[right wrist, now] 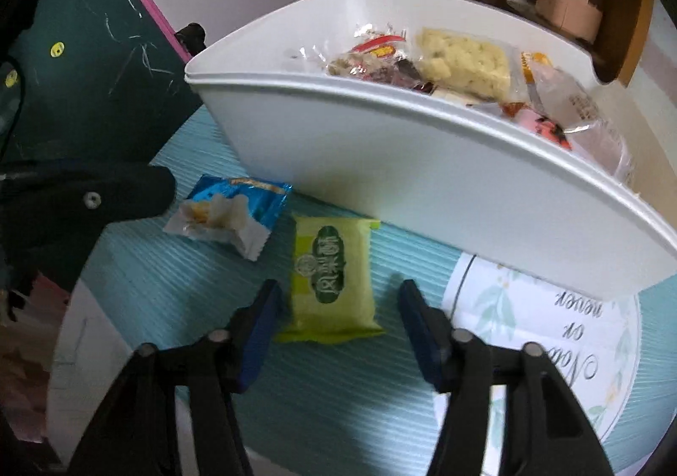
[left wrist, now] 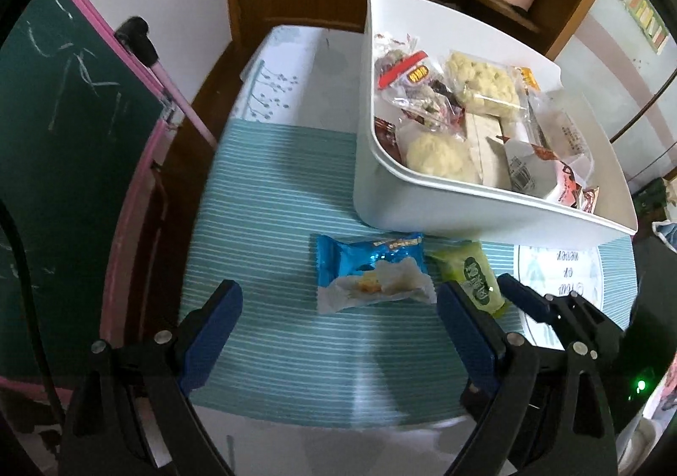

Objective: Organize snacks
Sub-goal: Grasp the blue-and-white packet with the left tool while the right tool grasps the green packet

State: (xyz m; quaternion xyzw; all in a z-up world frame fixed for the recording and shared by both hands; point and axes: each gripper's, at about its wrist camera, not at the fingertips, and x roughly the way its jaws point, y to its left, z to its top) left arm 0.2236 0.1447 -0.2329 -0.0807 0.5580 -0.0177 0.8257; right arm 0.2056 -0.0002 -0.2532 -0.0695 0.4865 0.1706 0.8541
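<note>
On the striped teal tablecloth, two wrapped snacks are lying just in front of the white bin, and neither is being held. Inside the bin many packets are already piling up: pale puffed cakes, a round bun, red-labelled wrappers and clear sachets, so most of the sorting appears to be done. What is left, as far as these views show, is the pair outside it.

The blue packet is resting to the left, near the bin's near wall, its white end turned toward the grippers. The green packet is sitting just to its right, apart from it, its far end close to the bin wall.

The left gripper is hanging over the cloth with its jaws spread wide, lined up roughly with the blue packet and gripping nothing. The right gripper is likewise holding its jaws spread, one on each side of the green packet's near end, not yet touching it.

Judging from this, each gripper is lining up on one snack, and two lifts into the bin would finish the job.
</note>
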